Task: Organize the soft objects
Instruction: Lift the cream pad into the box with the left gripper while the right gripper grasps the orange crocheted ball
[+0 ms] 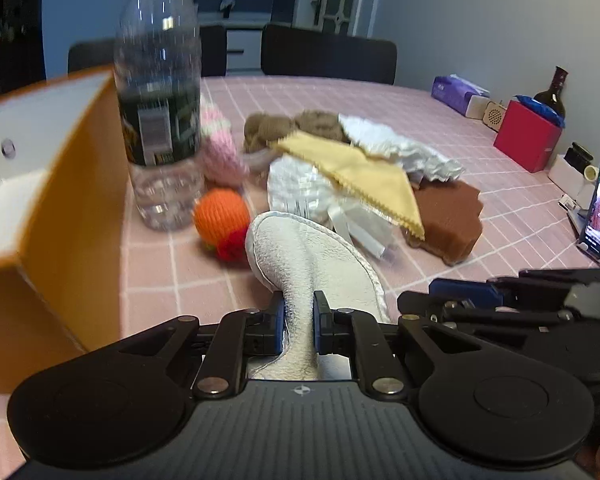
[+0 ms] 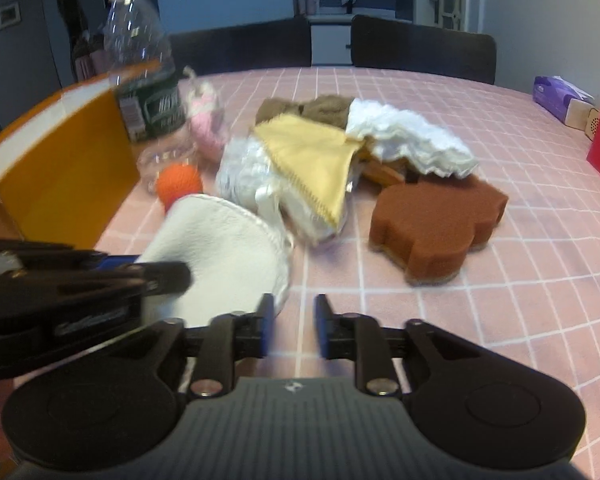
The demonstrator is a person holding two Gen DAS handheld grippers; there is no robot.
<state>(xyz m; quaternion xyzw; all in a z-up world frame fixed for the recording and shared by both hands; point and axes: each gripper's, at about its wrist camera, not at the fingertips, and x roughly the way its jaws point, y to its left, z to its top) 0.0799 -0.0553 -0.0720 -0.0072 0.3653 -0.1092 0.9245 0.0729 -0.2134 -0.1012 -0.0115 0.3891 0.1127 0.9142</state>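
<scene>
Pink checked cloth covers the table [image 2: 460, 300] under my tongs. Left tongs [image 1: 299, 322] pinch a white terry mitt [image 1: 300, 256], its rounded end sticking out ahead. Right tongs [image 2: 293, 326] stand slightly parted with nothing between them. Beyond sit an orange yarn ball [image 1: 220, 218], a brown sponge [image 2: 436, 220], a yellow cloth [image 2: 312, 160] and a water bottle [image 1: 158, 92] beside an orange box [image 1: 72, 184].
</scene>
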